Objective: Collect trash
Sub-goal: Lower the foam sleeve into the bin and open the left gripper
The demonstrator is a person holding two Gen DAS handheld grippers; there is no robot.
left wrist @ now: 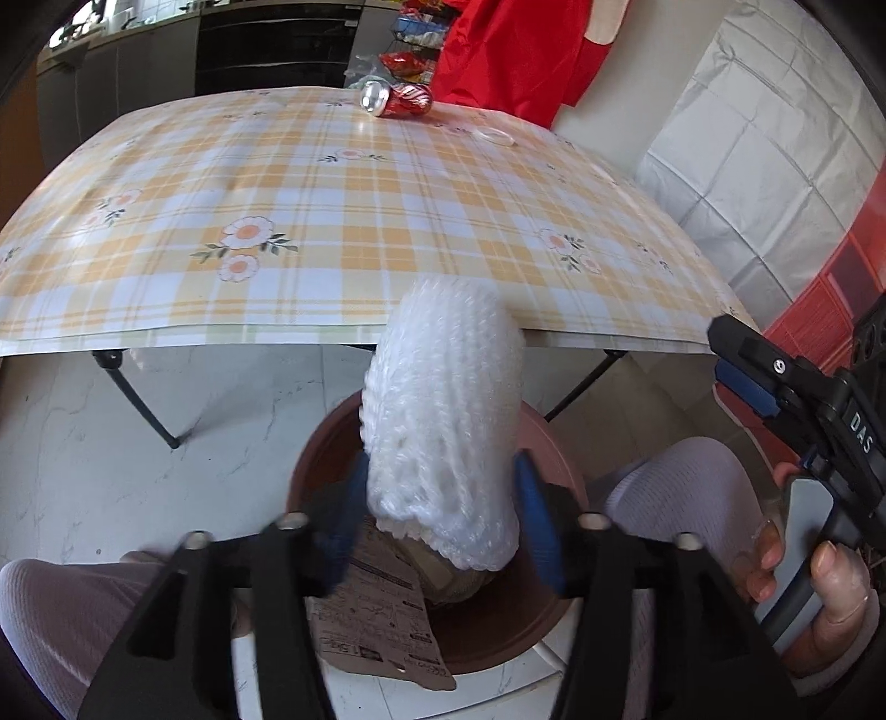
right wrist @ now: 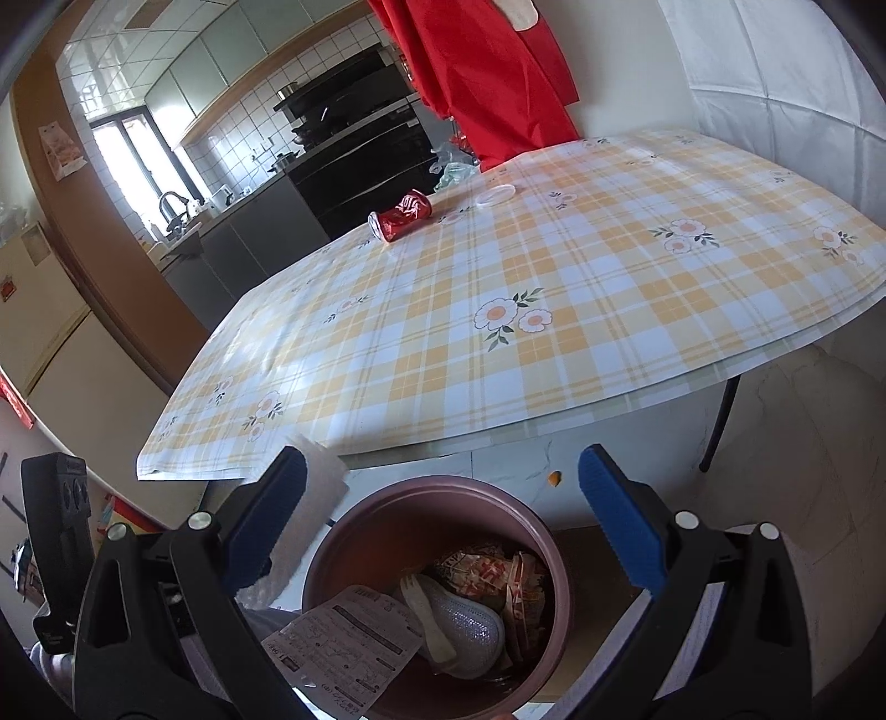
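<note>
A white foam net sleeve [left wrist: 443, 421] stands upright between the blue pads [left wrist: 540, 526] of my left gripper [left wrist: 443, 526], directly over the maroon bin [left wrist: 545, 443]. The jaws stand apart at its sides and do not squeeze it. My right gripper [right wrist: 443, 526] is wide open above the bin [right wrist: 382, 504] with nothing between its fingers. Inside the bin lie a printed leaflet [right wrist: 343, 642], a pale fork, a mesh pouch [right wrist: 470, 631] and red-and-white wrappers [right wrist: 498, 576]. A red drink can [left wrist: 396, 99] [right wrist: 400, 216] lies on its side at the far end of the checked table [left wrist: 332, 210].
A clear round lid [right wrist: 495, 195] rests on the table [right wrist: 498, 332] beyond the can. The bin sits on a white tiled floor between the person's knees [left wrist: 681, 498]. Black table legs [left wrist: 138, 404] stand behind it. A red cloth [left wrist: 509, 50] hangs at the far side.
</note>
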